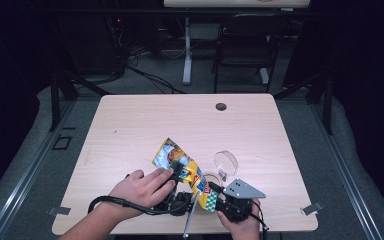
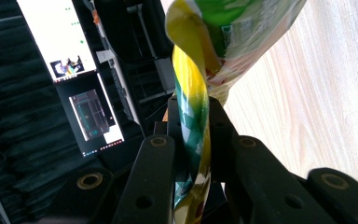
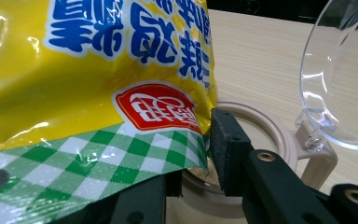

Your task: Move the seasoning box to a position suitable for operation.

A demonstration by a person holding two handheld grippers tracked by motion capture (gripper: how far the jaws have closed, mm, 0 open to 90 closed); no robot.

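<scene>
Two grippers on one snack bag [image 1: 182, 170], low centre of the high view | my left gripper [image 2: 192, 140] clamped on its twisted edge | my right gripper [image 3: 196, 154] pinching the green-checked corner above a beige jar [image 3: 270, 140] | clear lid [image 1: 225, 162] hinged open | bench [image 1: 140, 125].

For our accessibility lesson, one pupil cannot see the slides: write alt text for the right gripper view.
A glossy yellow snack bag with a green-and-white checked edge hangs over a round beige container on a pale wooden table, between the black jaws of the right gripper. The container's clear hinged lid stands open at the right.
</scene>
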